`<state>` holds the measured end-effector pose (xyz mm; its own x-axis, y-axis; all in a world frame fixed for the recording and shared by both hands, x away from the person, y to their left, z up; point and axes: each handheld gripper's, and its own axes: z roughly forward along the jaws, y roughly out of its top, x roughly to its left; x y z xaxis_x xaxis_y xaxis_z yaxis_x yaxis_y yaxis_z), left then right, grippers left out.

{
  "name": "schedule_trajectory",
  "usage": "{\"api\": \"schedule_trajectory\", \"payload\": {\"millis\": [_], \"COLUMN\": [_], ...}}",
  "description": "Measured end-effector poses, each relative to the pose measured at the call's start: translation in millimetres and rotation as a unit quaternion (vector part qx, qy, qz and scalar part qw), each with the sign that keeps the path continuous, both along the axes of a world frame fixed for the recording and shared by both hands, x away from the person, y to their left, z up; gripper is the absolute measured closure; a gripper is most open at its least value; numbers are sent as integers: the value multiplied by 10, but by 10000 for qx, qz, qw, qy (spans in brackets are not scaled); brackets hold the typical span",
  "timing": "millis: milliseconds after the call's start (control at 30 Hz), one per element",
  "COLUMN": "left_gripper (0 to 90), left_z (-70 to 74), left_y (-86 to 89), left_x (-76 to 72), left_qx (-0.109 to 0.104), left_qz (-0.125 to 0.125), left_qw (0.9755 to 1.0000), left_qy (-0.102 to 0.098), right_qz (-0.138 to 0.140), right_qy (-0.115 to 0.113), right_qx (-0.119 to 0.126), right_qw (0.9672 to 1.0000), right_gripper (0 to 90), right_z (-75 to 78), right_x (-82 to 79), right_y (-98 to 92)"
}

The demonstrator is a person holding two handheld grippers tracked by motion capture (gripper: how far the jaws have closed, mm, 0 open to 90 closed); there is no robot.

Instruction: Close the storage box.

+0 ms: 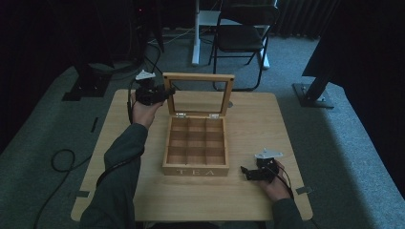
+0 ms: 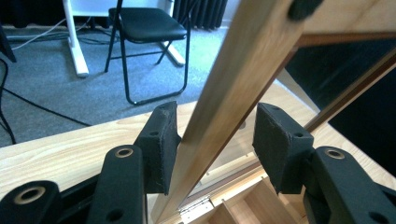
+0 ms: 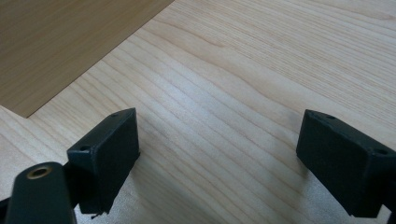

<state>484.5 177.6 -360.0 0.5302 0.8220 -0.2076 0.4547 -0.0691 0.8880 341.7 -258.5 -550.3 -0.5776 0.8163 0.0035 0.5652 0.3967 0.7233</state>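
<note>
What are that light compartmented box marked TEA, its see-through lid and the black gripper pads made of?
The light compartmented box marked TEA looks like pale unvarnished wood: grain shows, and the letters seem cut in. Its lid's frame is the same wood around a clear pane, glass or acrylic, I can't tell. The black pads look like matte foam or rubber, slightly pitted.

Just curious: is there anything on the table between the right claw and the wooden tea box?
No. In the high view, bare table separates the right claw from the tea box.
</note>
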Motion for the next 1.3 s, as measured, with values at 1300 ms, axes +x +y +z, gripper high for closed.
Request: {"api": "schedule_trajectory", "payload": {"millis": [1300], "left_gripper": [469], "left_z": [96], "left_y": [-12], "left_x": [-456], "left_qx": [149], "left_qz": [-181], "left_qw": [9997], "left_qy": [52], "right_qz": [-7], "right_qy": [0], "right_qx": [2], "right_qw": [10000], "right_gripper": [127], "right_z": [0], "right_x": [0], "right_y": [1]}}
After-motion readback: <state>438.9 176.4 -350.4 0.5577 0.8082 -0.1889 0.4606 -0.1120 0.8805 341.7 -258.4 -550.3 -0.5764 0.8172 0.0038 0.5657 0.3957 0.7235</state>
